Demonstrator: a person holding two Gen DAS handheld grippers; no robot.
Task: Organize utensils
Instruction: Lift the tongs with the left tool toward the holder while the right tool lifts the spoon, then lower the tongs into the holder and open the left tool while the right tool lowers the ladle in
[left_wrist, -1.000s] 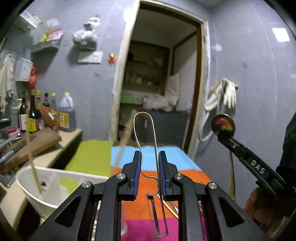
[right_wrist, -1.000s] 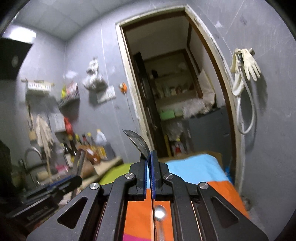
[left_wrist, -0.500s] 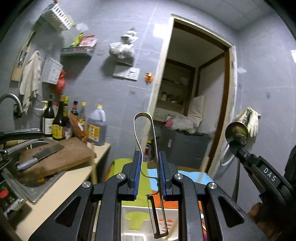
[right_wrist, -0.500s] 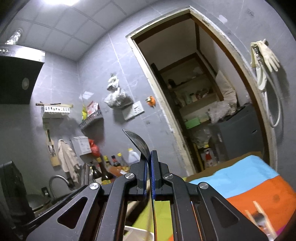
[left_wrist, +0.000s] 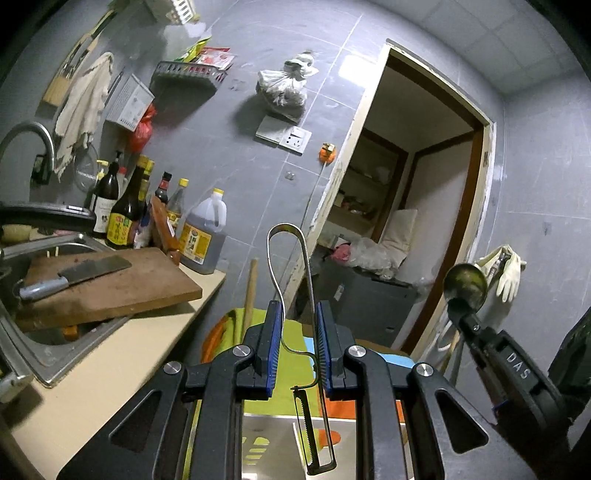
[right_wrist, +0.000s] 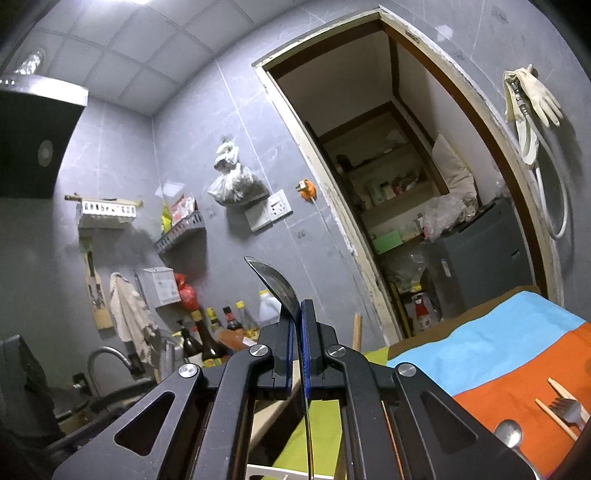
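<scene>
- Left gripper (left_wrist: 297, 345): jaws partly spread, pinching a wire-frame peeler (left_wrist: 291, 295) between the blue pads; looped handle points up, blade end hangs below the jaws.
- Right gripper (right_wrist: 294, 343): jaws pressed almost together on a spoon (right_wrist: 275, 282); bowl above the fingertips, handle running down between them.
- On the striped cloth (right_wrist: 509, 354), lower right: a second spoon (right_wrist: 509, 434), a fork (right_wrist: 567, 408) and chopsticks (right_wrist: 557, 419), well apart from the right gripper.

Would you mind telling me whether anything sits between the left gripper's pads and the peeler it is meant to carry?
Nothing visible does. The left gripper is already closed on the wire-handled peeler, with both blue pads against the handle loop. The right gripper, holding a spoon, stays off to the side, apart from it.
</scene>
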